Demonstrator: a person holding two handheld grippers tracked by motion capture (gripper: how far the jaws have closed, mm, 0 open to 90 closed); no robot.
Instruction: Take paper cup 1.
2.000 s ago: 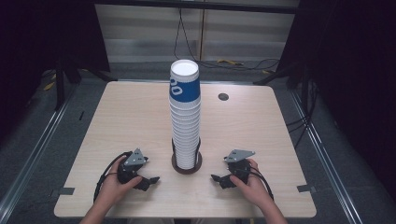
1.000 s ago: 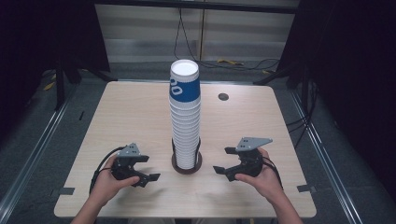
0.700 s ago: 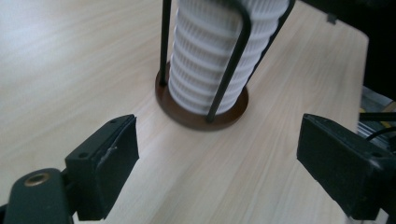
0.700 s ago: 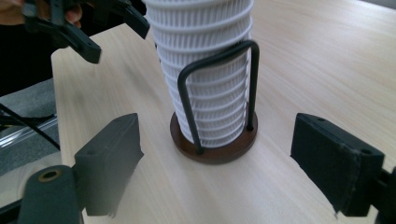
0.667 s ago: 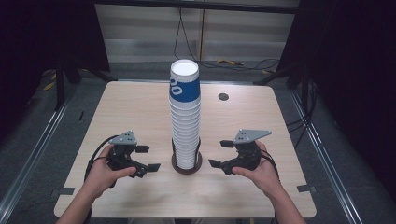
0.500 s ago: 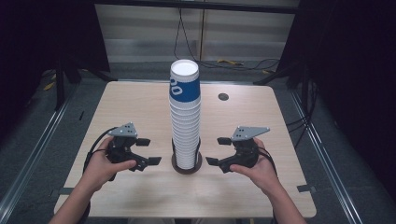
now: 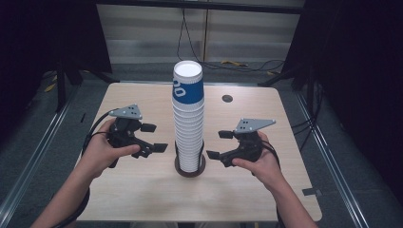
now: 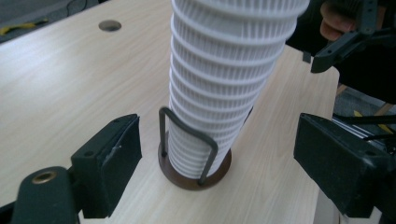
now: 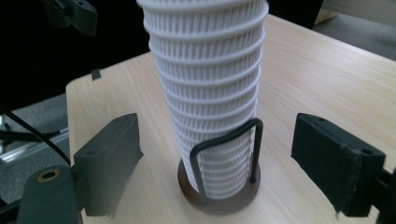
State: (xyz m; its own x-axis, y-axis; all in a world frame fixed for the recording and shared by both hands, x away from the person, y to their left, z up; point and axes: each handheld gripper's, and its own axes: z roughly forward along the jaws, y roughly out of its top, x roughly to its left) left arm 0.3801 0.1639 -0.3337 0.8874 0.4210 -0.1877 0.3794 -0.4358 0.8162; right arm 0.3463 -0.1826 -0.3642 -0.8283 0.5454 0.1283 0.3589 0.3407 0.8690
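Cups (image 7: 188,121), white and ribbed with a blue one on top, stand stacked in a wire holder (image 7: 190,164) near the middle of the pale wooden table (image 7: 142,194). Left gripper (image 7: 153,137), jaws apart and just closing, holds nothing; right gripper (image 7: 218,145) gapes wide, empty. Grey floor, cables and dark curtains lie beyond.

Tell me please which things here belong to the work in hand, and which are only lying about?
In the work:
- stack of paper cups
- round wire holder under it
- left gripper, open
- right gripper, open

Only lying about:
- hole in the table
- cables on the floor behind the table
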